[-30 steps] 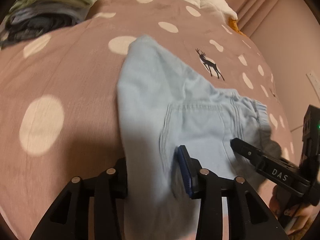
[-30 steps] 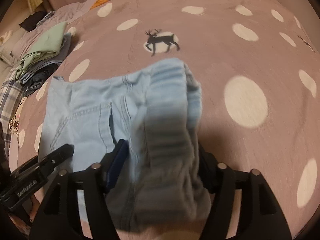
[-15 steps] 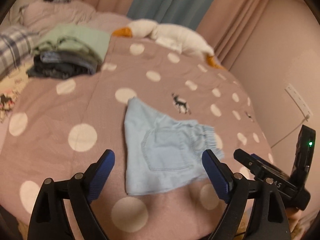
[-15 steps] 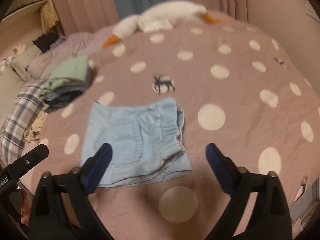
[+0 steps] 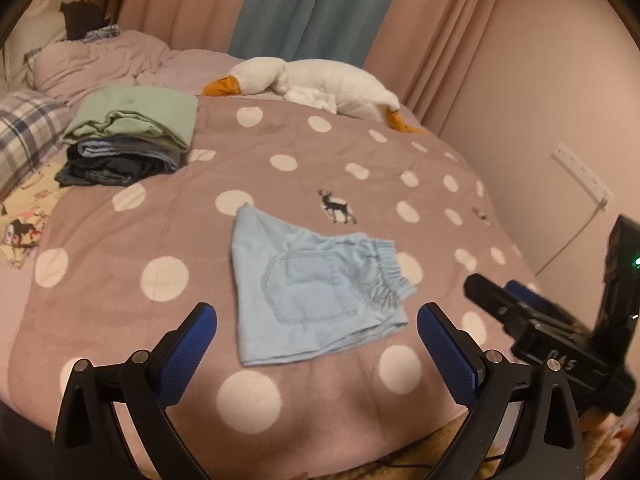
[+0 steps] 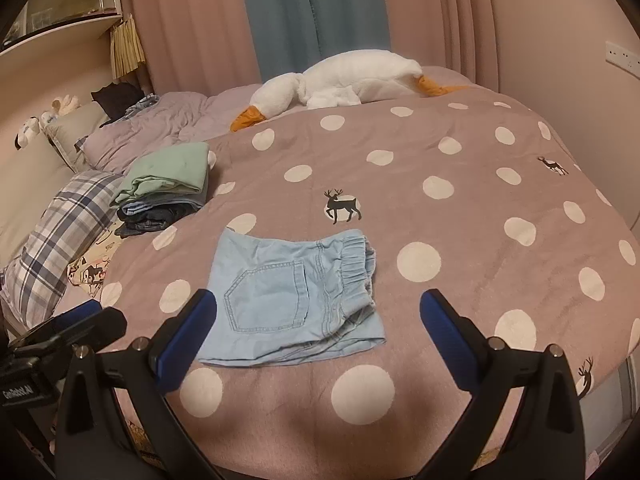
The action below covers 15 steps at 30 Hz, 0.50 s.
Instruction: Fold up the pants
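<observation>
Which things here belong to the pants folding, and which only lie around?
Job: light blue pants, folded on the dotted blanket; left gripper and right gripper, both opening, nothing between them.
Lying about: clothes stack, goose plush, plaid pillow.

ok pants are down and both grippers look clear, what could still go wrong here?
1. The pants lie folded, but the waistband is bunched and the near edge shows loose layers; the fold may spring open.
2. The stack leans already; adding the pants could tip it.

Pink curtains [image 6: 192, 32] flanking a blue one [image 6: 316, 12], pink wall [image 5: 532, 92] (wall socket [image 5: 582, 174]), dim warm light
</observation>
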### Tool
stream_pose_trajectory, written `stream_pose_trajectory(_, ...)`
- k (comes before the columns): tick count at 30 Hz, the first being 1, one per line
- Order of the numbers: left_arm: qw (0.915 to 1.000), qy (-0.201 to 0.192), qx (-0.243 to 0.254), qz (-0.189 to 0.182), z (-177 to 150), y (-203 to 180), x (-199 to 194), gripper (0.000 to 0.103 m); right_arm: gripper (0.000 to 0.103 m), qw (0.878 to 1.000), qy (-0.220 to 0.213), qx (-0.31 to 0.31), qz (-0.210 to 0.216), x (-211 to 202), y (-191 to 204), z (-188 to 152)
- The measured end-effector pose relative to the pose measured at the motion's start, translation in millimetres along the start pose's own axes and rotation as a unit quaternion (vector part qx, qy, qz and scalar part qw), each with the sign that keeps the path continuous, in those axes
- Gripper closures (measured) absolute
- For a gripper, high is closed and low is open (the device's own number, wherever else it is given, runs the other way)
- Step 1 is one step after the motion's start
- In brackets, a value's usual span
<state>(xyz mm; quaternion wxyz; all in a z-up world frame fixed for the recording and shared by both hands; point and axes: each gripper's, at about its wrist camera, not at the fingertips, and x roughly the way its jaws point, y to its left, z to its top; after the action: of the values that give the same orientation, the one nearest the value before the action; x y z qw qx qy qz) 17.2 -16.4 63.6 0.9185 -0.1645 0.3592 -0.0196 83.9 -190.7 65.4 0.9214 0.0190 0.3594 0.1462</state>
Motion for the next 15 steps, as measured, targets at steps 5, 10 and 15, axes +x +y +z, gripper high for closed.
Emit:
stream_pose_trajectory(5,0.9999,0.011,0.005,0.011,-8,-2,2,0.003,0.001,1.0,0.002,0.002,-0.002,-2,-1,-5)
stream_pose_trajectory(10,0.9995,0.021,0.012,0.02,-14,-3,1,0.003,0.001,1.0,0.004,0.004,0.001,-3,-2,-8)
stream_pose_trajectory(15,0.9988,0.013,0.019,0.043,-15,-3,-3,0.003,0.001,1.0,0.008,0.005,0.003,-1,-1,-11)
